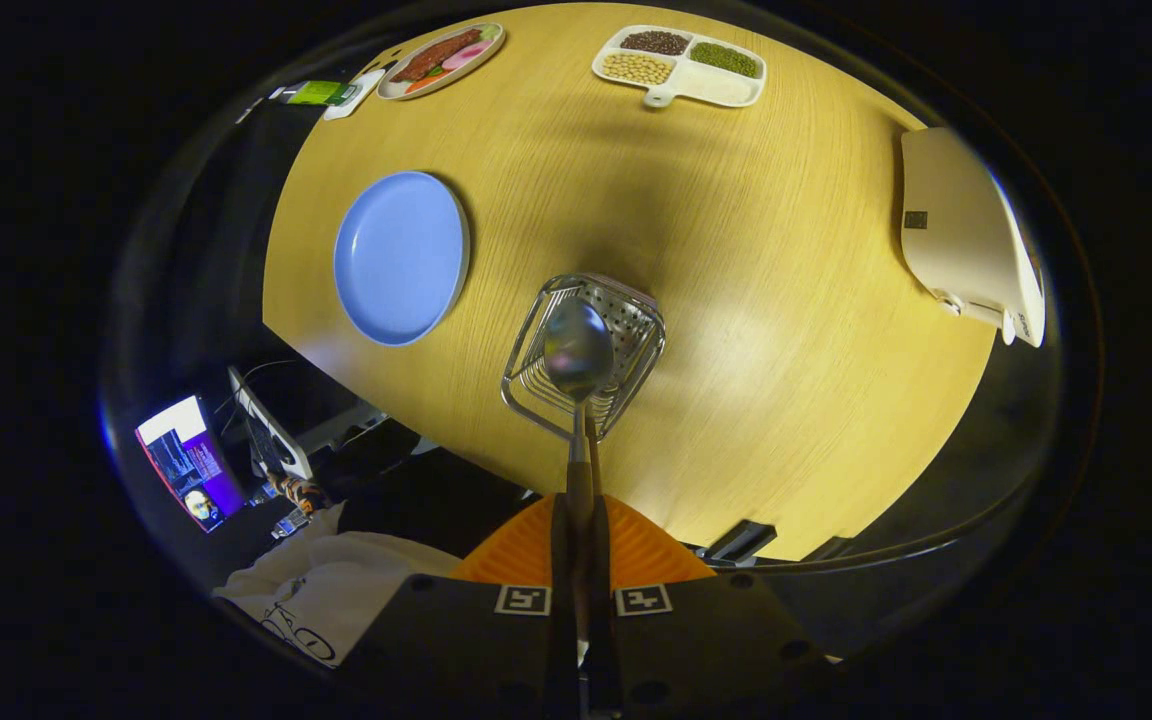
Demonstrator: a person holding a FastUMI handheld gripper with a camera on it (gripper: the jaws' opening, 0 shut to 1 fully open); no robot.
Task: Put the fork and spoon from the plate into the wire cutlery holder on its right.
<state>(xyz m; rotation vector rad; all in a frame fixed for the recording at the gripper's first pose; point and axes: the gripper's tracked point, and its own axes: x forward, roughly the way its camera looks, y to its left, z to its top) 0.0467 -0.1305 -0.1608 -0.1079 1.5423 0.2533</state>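
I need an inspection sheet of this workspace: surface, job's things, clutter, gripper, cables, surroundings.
Surface: round wooden table.
Job's things: spoon held bowl-forward over the wire holder; blue plate left of holder, bare; fork cannot be made out.
Clutter: divided tray of beans, food plate, white device, all beyond the holder.
Gripper: gripper shut on spoon handle.
Cables: some near the screen.
Surroundings: screen beside the table; white cloth below.

Table: you have a round pale wood top (786, 330) — bright glare patch.
Beyond it: a lit monitor (186, 462) in dark surroundings.
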